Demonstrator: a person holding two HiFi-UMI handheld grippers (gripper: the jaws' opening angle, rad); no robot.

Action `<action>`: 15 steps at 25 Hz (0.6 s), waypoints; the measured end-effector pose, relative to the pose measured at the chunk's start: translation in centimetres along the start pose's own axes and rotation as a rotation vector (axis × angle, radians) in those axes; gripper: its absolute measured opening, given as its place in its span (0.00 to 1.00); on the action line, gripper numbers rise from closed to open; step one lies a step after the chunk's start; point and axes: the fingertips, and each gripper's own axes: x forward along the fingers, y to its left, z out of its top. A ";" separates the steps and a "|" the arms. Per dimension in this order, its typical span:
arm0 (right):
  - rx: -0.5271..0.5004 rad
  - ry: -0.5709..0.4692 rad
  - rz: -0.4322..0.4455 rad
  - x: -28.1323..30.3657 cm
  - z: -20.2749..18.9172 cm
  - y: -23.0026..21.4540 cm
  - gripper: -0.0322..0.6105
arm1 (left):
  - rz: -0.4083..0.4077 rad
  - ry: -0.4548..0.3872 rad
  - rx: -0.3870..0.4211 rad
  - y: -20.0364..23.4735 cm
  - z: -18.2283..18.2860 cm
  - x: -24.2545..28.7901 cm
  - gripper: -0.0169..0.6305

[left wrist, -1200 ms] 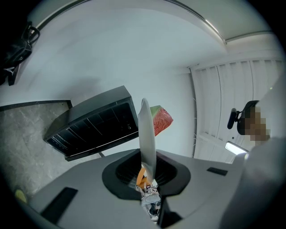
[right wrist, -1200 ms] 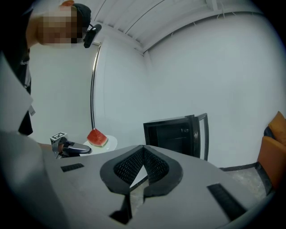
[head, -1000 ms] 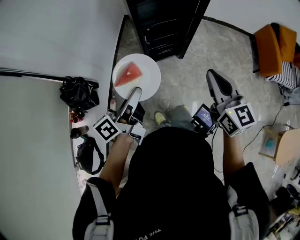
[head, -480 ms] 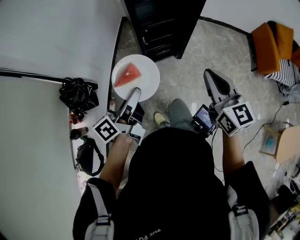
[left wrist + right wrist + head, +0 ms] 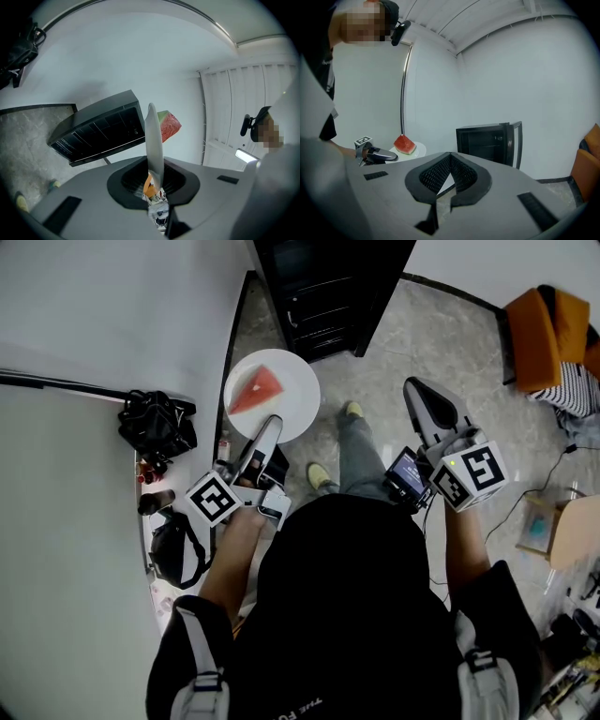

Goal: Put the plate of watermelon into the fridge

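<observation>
A white plate [image 5: 281,373] carries a red watermelon wedge [image 5: 256,391] and hangs above the floor. My left gripper [image 5: 269,425] is shut on the plate's near rim. In the left gripper view the plate [image 5: 153,140] stands edge-on between the jaws with the watermelon [image 5: 169,125] behind it. The small black fridge [image 5: 328,289] stands just ahead with its door open; it also shows as the fridge [image 5: 99,129] in the left gripper view and the fridge [image 5: 487,141] in the right one. My right gripper [image 5: 415,390] is held to the right, shut and empty.
A white wall runs along the left. A black bag [image 5: 156,423] and bottles [image 5: 154,501] lie by its foot. An orange seat [image 5: 547,326] with striped cloth stands at the far right. The person's feet [image 5: 319,474] are on the grey stone floor.
The person has stepped forward, one foot now ahead. Both grippers and the plate have come slightly nearer the fridge. The grips are unchanged.
</observation>
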 end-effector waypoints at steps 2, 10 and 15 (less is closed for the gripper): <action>0.003 -0.003 0.006 0.1 -0.2 0.0 0.07 | -0.001 -0.007 0.003 0.0 0.0 0.0 0.11; -0.004 -0.007 0.021 0.3 -0.7 0.0 0.07 | -0.015 -0.026 0.014 0.0 0.0 0.0 0.11; -0.014 -0.011 0.027 0.6 -0.8 0.1 0.07 | -0.025 -0.030 0.025 -0.1 0.2 -0.1 0.11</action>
